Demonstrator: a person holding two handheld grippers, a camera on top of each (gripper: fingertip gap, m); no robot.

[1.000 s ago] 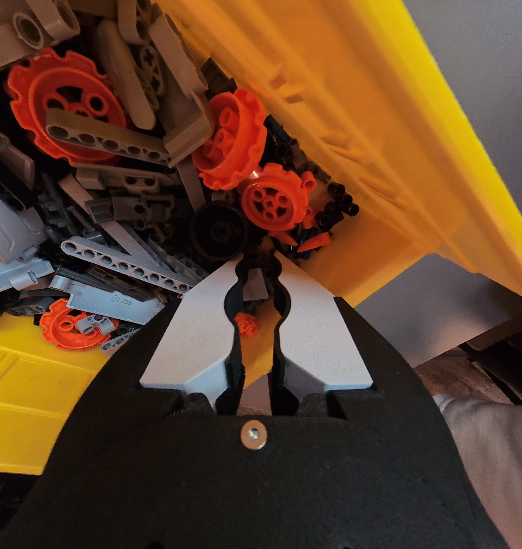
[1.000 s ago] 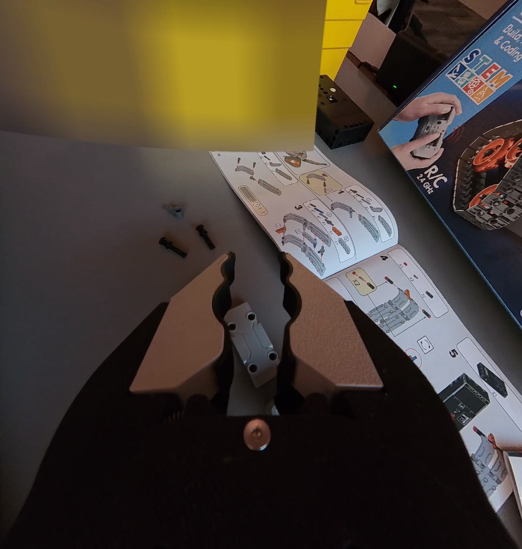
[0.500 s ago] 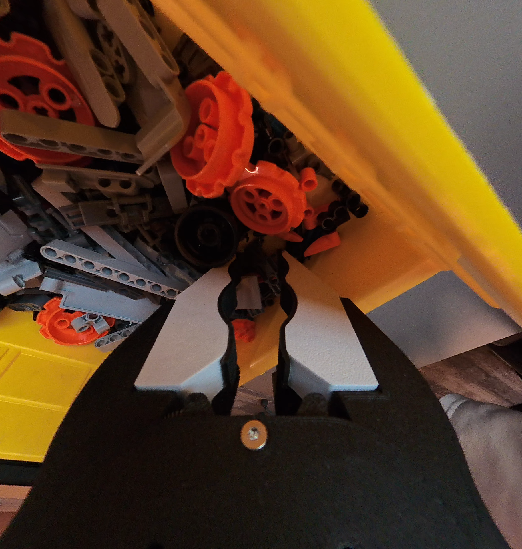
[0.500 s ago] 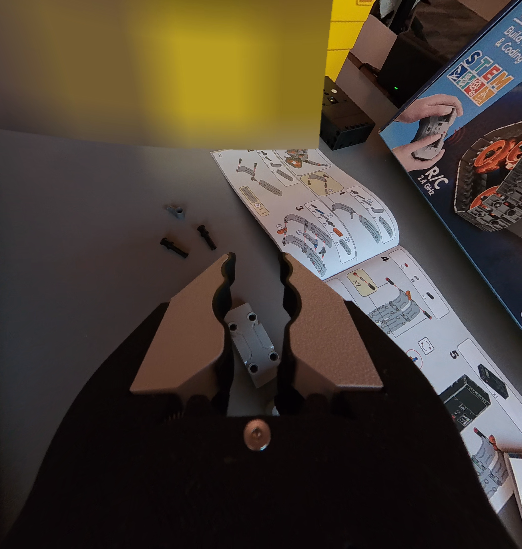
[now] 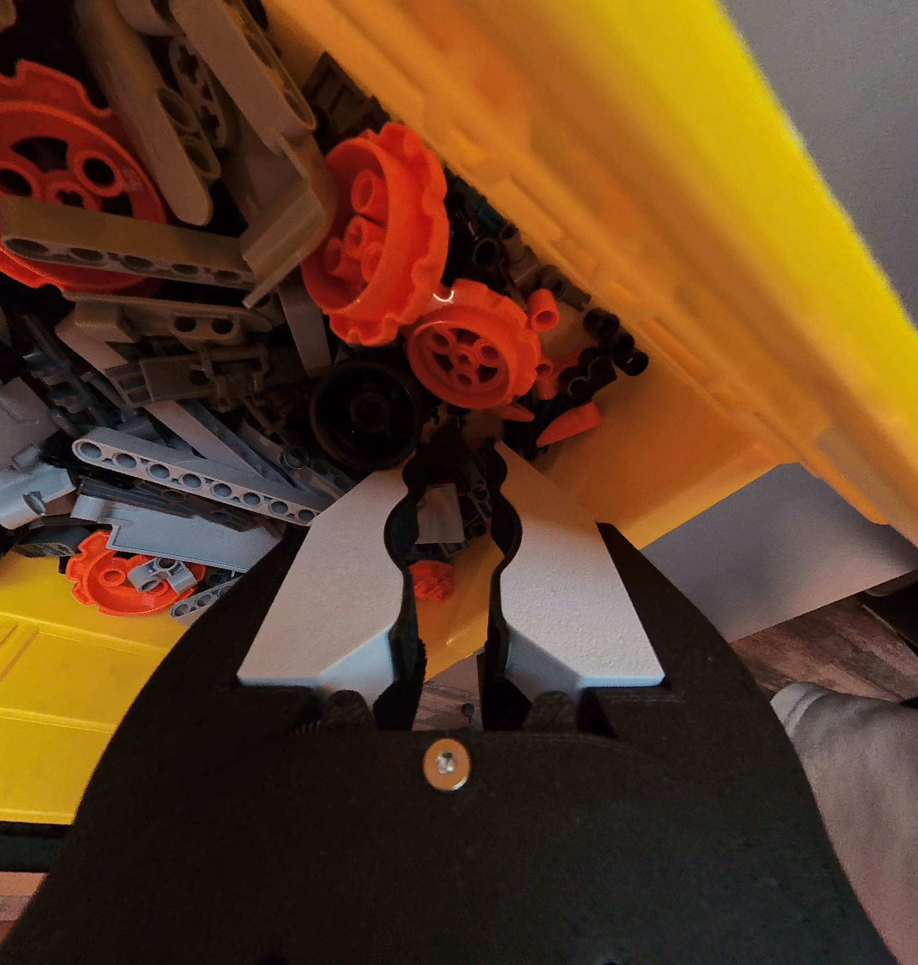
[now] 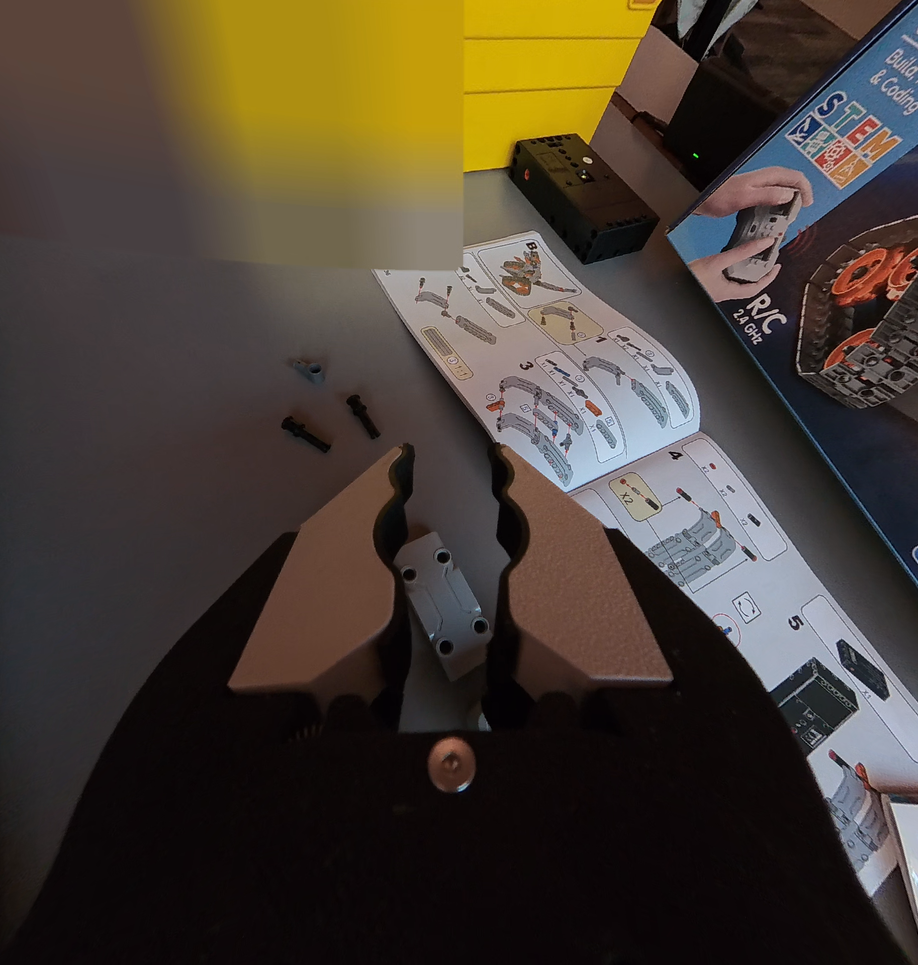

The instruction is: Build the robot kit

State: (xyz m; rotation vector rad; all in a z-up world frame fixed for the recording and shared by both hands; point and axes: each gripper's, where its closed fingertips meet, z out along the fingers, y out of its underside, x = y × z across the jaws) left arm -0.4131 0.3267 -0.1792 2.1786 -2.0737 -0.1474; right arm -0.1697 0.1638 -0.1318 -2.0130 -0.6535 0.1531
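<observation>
The left gripper [image 5: 452, 459] is held with its jaws spread over a corner of the yellow bin [image 5: 629, 219], its tips just beside a black wheel [image 5: 365, 412] and small orange sprocket wheel [image 5: 470, 355] amid grey beams. The right gripper [image 6: 450, 454] is likewise spread, nothing pinched; a grey motor block [image 6: 444, 605] lies on the grey table [image 6: 133, 418] between its fingers. Two black pins [image 6: 305, 434] and an open instruction booklet [image 6: 577, 397] lie near.
</observation>
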